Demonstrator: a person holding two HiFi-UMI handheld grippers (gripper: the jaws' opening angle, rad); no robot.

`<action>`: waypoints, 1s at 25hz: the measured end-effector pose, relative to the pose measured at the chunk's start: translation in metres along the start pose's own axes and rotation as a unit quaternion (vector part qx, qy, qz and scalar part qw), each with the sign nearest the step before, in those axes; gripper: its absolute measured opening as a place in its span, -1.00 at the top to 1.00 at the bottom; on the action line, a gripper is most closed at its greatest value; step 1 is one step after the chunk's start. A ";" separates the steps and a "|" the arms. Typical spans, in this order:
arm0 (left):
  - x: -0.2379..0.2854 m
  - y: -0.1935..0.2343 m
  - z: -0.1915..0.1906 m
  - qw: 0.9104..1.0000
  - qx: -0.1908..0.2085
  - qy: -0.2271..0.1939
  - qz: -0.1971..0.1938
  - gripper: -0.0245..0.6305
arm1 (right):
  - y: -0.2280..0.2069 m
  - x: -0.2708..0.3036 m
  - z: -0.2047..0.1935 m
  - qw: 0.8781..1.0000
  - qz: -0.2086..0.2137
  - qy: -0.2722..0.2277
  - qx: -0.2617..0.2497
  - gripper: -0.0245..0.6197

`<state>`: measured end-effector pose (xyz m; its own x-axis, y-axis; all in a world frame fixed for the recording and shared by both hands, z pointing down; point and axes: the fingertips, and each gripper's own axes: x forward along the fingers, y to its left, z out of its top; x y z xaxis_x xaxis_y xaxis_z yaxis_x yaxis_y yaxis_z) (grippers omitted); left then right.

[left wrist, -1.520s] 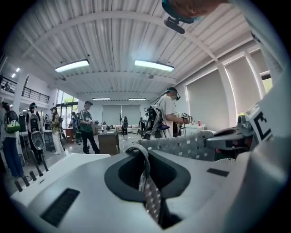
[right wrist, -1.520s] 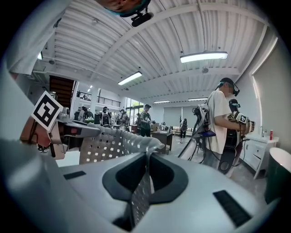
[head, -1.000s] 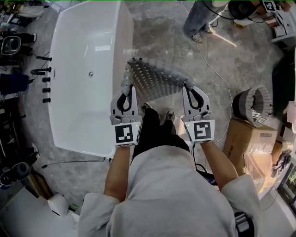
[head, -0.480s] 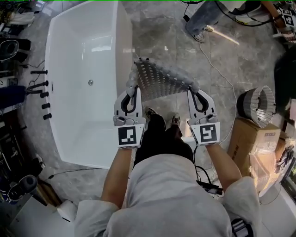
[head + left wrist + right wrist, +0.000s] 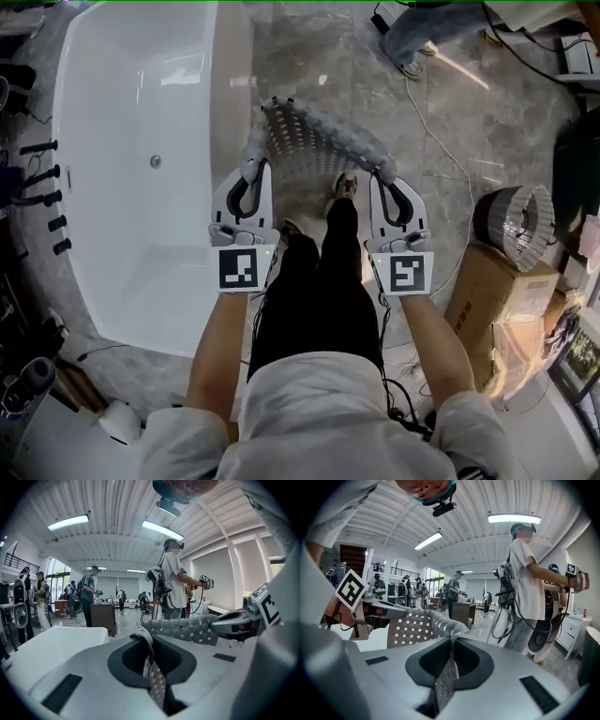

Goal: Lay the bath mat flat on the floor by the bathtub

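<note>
The bath mat is seen as a matt grey, pliant sheet pierced with small holes. The bathtub is finished in smooth, glossy white. The floor is laid in polished grey stone-look tile. The left hand-held gripper and right hand-held gripper are cased in matt grey plastic.

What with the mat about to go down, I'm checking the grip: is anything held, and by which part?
Both hold the bath mat: the left gripper is shut on one near corner, the right gripper on the other.
</note>
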<state>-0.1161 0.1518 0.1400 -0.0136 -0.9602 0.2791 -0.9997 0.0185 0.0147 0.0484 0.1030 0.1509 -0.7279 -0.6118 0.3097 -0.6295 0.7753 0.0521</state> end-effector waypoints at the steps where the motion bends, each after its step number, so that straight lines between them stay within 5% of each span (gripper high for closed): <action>1: 0.008 0.003 -0.008 1.000 0.002 0.001 0.003 0.85 | -0.002 0.008 -0.011 1.000 0.002 0.010 0.004 0.85; 17: 0.122 0.052 -0.135 0.997 -0.041 0.054 0.045 0.85 | -0.034 0.142 -0.143 0.991 0.075 0.113 0.018 0.85; 25: 0.151 0.059 -0.176 0.992 -0.065 0.082 0.069 0.85 | -0.031 0.180 -0.165 0.991 0.096 0.096 0.007 0.85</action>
<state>-0.1734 0.0570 0.3522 -0.1359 -0.8880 0.4393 -0.9777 0.1919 0.0855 -0.0183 -0.0057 0.3616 -0.7708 -0.4110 0.4868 -0.4884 0.8718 -0.0374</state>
